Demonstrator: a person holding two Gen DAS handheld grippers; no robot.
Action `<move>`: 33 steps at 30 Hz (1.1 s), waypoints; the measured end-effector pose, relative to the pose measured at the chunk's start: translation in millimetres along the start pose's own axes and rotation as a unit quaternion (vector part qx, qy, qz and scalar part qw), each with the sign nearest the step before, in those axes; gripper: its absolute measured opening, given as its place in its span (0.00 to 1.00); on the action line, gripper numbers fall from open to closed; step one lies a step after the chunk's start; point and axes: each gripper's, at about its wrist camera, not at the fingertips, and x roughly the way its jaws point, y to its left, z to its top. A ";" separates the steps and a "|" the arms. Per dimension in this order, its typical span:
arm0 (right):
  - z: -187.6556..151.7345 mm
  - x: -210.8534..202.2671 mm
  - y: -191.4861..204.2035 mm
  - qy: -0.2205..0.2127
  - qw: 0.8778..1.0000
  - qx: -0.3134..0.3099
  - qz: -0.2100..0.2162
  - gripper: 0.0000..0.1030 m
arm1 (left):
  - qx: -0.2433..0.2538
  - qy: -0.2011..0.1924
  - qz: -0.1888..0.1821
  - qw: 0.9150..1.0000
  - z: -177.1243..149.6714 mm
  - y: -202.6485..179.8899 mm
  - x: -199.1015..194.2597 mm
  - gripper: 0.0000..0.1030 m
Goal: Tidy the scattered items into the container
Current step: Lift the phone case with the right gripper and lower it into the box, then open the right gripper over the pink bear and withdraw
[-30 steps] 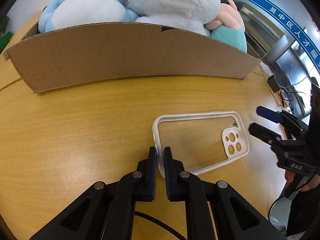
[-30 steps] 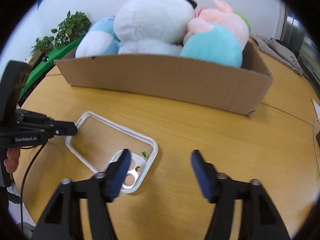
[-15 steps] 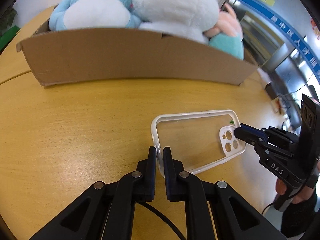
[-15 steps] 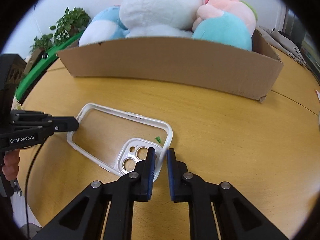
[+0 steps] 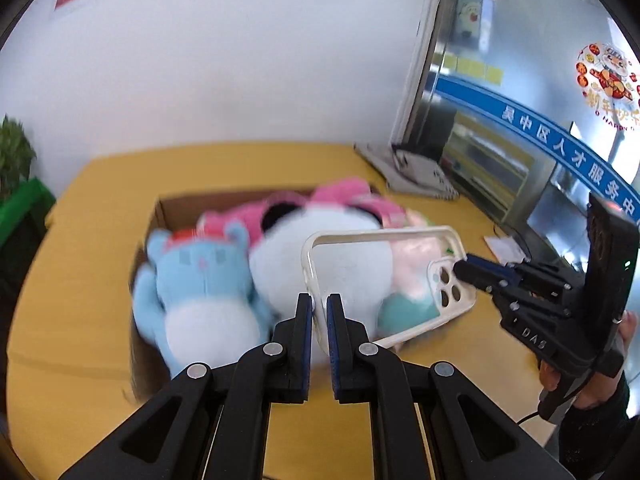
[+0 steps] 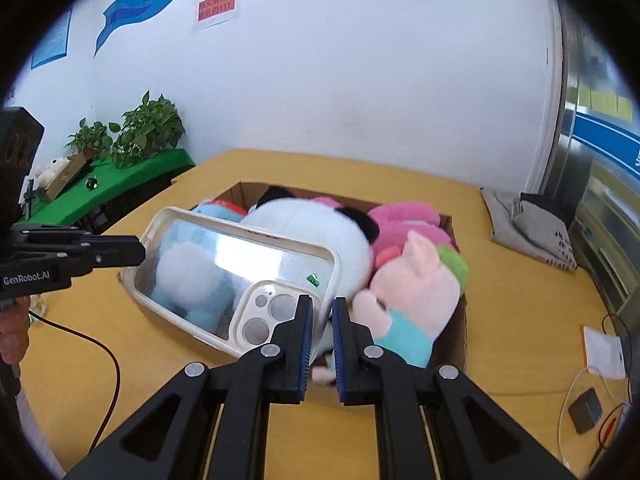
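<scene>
A clear phone case (image 5: 412,240) with a white rim is held in the air above the cardboard box (image 5: 188,202). My left gripper (image 5: 319,306) is shut on its bottom end. My right gripper (image 6: 323,312) is shut on its camera end (image 6: 224,256). The box (image 6: 450,224) on the wooden table is full of plush toys: a blue one (image 5: 200,280), a white panda (image 6: 320,236), a pink pig (image 6: 416,280). Each gripper shows in the other's view, the right one (image 5: 464,270) and the left one (image 6: 138,250).
A grey folded cloth (image 6: 532,232) lies on the table right of the box. Papers (image 6: 604,354) and cables (image 6: 592,408) lie at the right edge. Potted plants (image 6: 148,128) stand on a green shelf to the left. A notebook (image 5: 416,176) lies behind the box.
Both grippers have lifted the phone case off the table and carried it up over the open box. The right gripper closed on the camera end a moment before the lift.
</scene>
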 end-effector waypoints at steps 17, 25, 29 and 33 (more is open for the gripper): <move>52.7 228.2 -85.6 0.154 0.987 0.050 0.004 0.08 | 0.000 0.153 0.063 0.986 73.6 60.1 241.0 0.07; 59.5 153.4 -94.1 0.077 0.995 0.055 -0.037 0.84 | -0.064 0.087 0.076 0.991 61.6 73.3 172.8 0.79; 48.7 88.1 -87.6 0.032 0.995 0.093 -0.009 0.84 | -0.068 0.027 0.079 0.994 47.3 56.7 103.4 0.88; 19.4 36.3 -65.1 0.009 0.993 0.112 -0.030 0.84 | -0.032 -0.002 0.096 0.995 10.2 18.7 52.0 1.00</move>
